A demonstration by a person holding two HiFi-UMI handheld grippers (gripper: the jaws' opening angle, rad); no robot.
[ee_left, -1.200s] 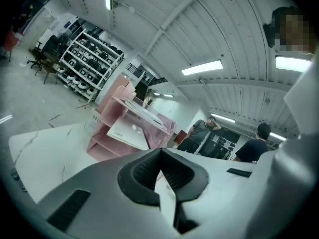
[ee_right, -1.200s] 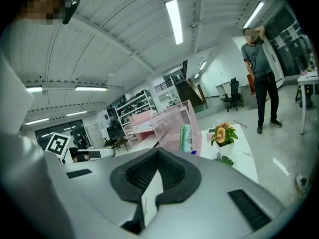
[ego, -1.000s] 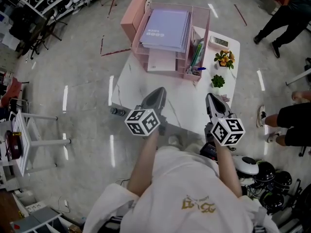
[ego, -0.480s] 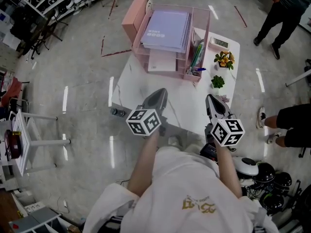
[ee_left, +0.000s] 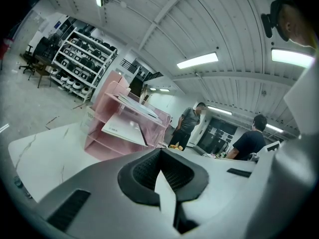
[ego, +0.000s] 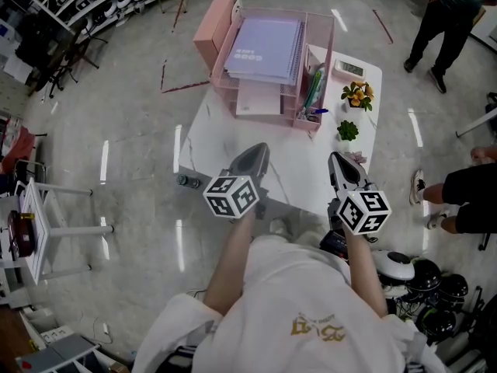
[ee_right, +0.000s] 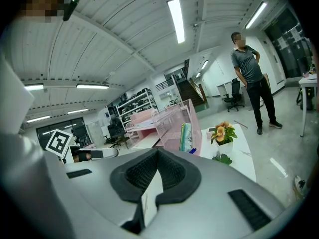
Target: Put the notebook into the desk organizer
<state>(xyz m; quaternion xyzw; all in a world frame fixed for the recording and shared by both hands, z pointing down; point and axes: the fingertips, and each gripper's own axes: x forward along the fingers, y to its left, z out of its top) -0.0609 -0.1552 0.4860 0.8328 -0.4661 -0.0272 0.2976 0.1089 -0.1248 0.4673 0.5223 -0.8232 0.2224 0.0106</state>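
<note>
A lavender spiral notebook [ego: 265, 49] lies flat on the top tier of the pink desk organizer [ego: 220, 23] at the far end of the white table [ego: 225, 142]. A white sheet [ego: 258, 97] rests on a lower tier. Over the table's near edge my left gripper [ego: 256, 152] is shut and holds nothing. My right gripper [ego: 336, 162] is level with it, also shut and empty. In the left gripper view the pads [ee_left: 172, 176] meet, and the organizer [ee_left: 99, 146] stands well beyond them. In the right gripper view the organizer [ee_right: 174, 126] is likewise far beyond the closed pads [ee_right: 142, 176].
Pens [ego: 314, 92] stand in the organizer's side compartment. An orange flower pot [ego: 357, 93], a small green plant [ego: 348, 130] and a small white device [ego: 349, 67] sit along the table's right side. People stand at the right [ego: 443, 14]. A white rack [ego: 39, 216] is on the left.
Both grippers hold almost still. The person at the top right has stepped slightly left.
</note>
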